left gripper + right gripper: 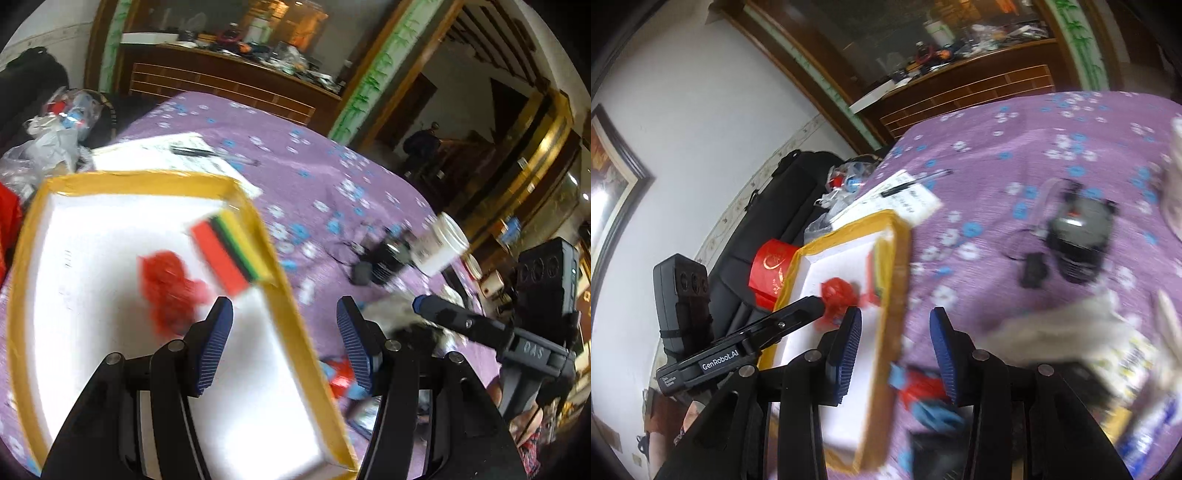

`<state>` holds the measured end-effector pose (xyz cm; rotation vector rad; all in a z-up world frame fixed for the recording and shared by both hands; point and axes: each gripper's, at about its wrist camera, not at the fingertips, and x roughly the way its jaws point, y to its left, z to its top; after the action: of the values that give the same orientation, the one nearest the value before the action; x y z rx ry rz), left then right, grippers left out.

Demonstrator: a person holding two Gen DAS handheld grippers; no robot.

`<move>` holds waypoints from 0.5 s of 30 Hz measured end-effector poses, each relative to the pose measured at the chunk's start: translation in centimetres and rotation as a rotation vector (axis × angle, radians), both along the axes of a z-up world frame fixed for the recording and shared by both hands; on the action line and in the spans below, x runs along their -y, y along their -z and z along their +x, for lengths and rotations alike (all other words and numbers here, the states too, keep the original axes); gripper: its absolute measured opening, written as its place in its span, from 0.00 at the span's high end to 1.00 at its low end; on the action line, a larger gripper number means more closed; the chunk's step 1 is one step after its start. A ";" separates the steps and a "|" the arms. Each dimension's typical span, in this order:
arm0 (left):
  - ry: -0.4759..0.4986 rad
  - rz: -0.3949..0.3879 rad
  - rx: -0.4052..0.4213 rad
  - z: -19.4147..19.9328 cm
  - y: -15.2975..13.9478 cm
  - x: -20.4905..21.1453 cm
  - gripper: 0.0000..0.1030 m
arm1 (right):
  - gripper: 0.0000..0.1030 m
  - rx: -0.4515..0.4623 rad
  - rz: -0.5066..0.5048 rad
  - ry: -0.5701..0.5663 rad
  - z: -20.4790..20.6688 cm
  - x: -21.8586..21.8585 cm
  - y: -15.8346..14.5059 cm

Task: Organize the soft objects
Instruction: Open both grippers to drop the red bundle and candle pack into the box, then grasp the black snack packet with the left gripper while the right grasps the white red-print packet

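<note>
A white box with a yellow taped rim [258,221] [899,258] lies on the purple flowered bedspread [325,177] [1034,147]. Inside it are a red soft toy [168,288] [838,291] and a striped red, black, green and yellow sponge [232,251]. My left gripper [284,339] is open and empty over the box's right rim. My right gripper [895,347] is open and empty above the box's edge. A red and blue soft toy [341,376] [923,391] lies on the bedspread between the right gripper's fingers. A white fluffy thing [391,314] [1052,321] lies to the right.
A black device with a cable [384,258] [1075,236] and a white cup [443,243] sit on the bedspread. Papers with a pen [184,151] [905,192] lie behind the box. Plastic bags [48,140], a red packet [772,269] and a black bag [798,192] are at the left.
</note>
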<state>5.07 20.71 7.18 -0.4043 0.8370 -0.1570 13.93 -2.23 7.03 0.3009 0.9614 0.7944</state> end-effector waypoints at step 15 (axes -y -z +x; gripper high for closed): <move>0.335 0.233 -0.034 -1.9 0.5 16.0 0.29 | 0.52 0.046 0.092 0.291 0.1 18.0 -0.2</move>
<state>3.22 4.72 6.70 -0.0451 0.9411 -0.3600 14.06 -20.27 7.19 0.4887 0.8160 0.5767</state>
